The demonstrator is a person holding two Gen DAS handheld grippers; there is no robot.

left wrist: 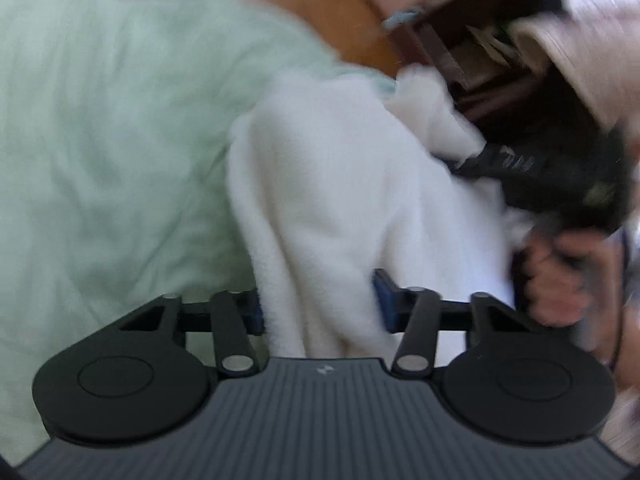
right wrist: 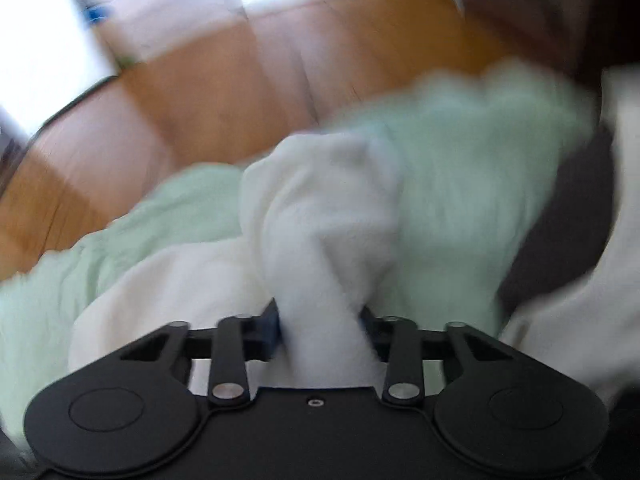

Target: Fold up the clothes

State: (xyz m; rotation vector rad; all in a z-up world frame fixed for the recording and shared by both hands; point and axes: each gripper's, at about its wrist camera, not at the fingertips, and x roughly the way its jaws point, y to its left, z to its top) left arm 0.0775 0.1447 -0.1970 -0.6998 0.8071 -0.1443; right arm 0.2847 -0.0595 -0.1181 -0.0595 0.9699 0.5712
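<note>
You have one white fleece garment [left wrist: 332, 200] in view, lying on one pale green sheet [left wrist: 100, 120]. You operate two grippers: one left gripper [left wrist: 320, 308] and one right gripper [right wrist: 320, 328]. You see one hand [left wrist: 556, 280] of the person. Both views are blurred, so nothing further can be counted.

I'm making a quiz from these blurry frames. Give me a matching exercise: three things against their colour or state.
Things:
1. fleece garment
2. bedsheet
3. left gripper

Colour or state:
A. pale green, spread underneath
B. white, bunched and gathered up
C. black, fingers closed on fabric

Pairs: 1-B, 2-A, 3-C
</note>
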